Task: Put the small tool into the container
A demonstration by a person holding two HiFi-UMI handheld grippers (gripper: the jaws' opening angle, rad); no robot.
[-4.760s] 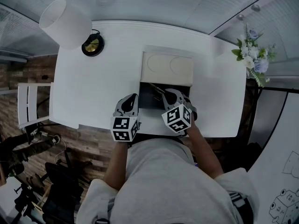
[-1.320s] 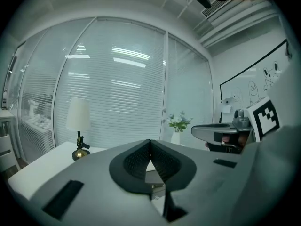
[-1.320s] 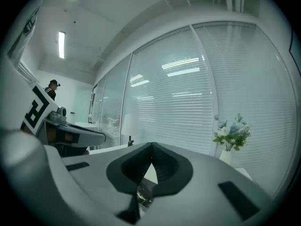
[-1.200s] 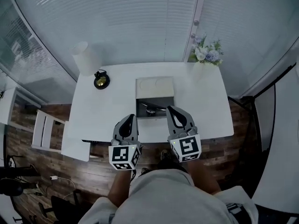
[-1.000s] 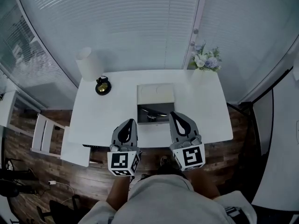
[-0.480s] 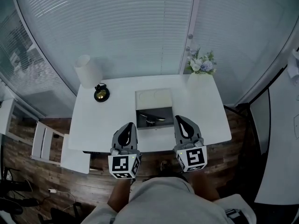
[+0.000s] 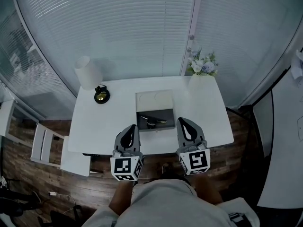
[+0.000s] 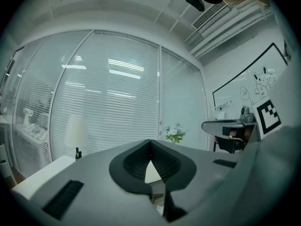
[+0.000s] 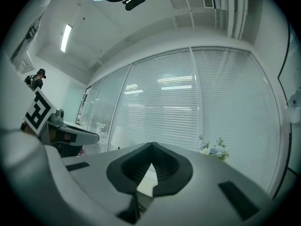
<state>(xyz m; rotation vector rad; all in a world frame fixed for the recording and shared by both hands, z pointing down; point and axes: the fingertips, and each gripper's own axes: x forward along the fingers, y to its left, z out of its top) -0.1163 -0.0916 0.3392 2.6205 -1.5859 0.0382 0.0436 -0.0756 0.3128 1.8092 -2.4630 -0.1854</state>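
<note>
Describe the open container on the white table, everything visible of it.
The container is a shallow rectangular box near the middle of the white table. Its cream lid lies open on the far side. The dark interior holds a small metallic tool, too small to detail. Nothing else touches it.

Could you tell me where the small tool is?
Head view: the small dark metal tool lies inside the open dark box at the white table's front centre.

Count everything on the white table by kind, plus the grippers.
White-shaded table lamp: 1
Flower bouquet in white vase: 1
Open dark container with cream lid: 1
Small metal tool inside it: 1
Handheld two-jaw grippers, both shut (left gripper, right gripper): 2
Total: 6
</note>
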